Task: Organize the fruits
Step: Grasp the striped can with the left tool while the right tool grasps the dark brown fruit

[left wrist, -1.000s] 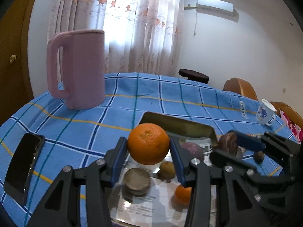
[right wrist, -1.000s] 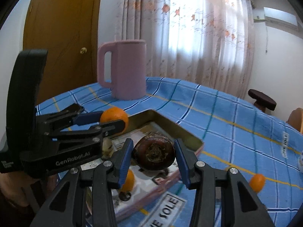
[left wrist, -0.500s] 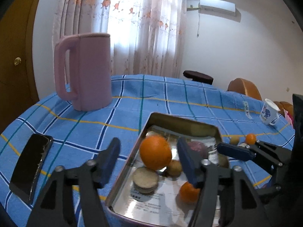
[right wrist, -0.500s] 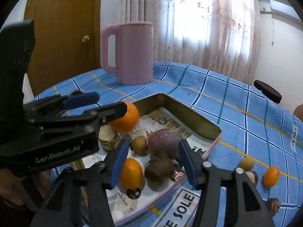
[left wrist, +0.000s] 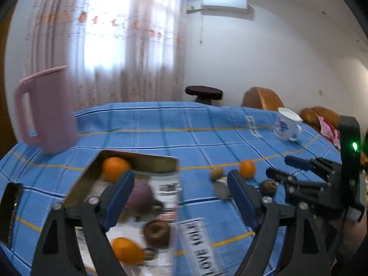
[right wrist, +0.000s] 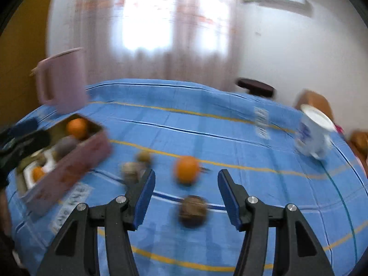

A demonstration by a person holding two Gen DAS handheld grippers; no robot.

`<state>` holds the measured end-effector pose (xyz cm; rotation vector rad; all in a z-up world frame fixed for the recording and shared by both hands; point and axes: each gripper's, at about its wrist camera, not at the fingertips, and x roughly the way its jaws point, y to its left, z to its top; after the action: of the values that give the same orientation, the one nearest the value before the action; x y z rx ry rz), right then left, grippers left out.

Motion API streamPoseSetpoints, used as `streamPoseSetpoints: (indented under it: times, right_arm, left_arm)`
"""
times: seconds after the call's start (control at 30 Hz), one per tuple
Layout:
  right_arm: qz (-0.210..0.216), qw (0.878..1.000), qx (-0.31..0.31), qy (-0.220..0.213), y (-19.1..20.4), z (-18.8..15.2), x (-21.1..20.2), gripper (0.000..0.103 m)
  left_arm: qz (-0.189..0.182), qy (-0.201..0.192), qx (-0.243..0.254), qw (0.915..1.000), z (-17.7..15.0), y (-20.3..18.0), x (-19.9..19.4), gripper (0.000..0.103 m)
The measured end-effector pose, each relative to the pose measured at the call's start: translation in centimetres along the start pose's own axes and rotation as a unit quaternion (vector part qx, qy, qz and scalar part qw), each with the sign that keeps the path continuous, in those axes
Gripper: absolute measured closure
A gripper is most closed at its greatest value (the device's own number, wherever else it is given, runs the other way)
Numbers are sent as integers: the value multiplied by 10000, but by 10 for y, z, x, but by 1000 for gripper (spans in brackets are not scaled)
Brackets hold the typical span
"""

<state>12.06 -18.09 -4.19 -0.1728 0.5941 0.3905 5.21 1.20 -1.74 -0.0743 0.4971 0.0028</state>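
Observation:
A metal tin tray on the blue checked tablecloth holds an orange, a purple fruit, a brown round fruit and a small orange. My left gripper is open and empty above the tray's right edge. My right gripper is open and empty over loose fruits on the cloth: a small orange, a dark brown fruit, a greenish fruit and a grey-brown one. It also shows in the left wrist view.
A tall pink jug stands at the back left. A white and blue cup stands at the right. A dark phone lies at the left edge. Chairs and a stool stand beyond the table.
Both grippers opened and let go of their fruits, the orange and the brown fruit, which now lie in the tray. Both then swung right; the right one now faces the loose fruits.

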Motion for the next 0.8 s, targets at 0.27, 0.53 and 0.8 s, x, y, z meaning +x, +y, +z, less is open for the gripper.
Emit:
streamPoseSetpoints:
  times: [0.27,0.53,0.8]
  right_arm:
    - [212,9981,200,545,-21,-11,19,45]
    - [543,9925,256,1060,-20,-18,36,45]
    - [741,9898,340,1171,-23,-16,42,63]
  left_arm:
    - [-118,369,254,9989,-3,-33,29,17]
    - [-112,565,373,9976,-6,-42,45,17]
    - [-222,771,352,9962,-9,-44,56,18]
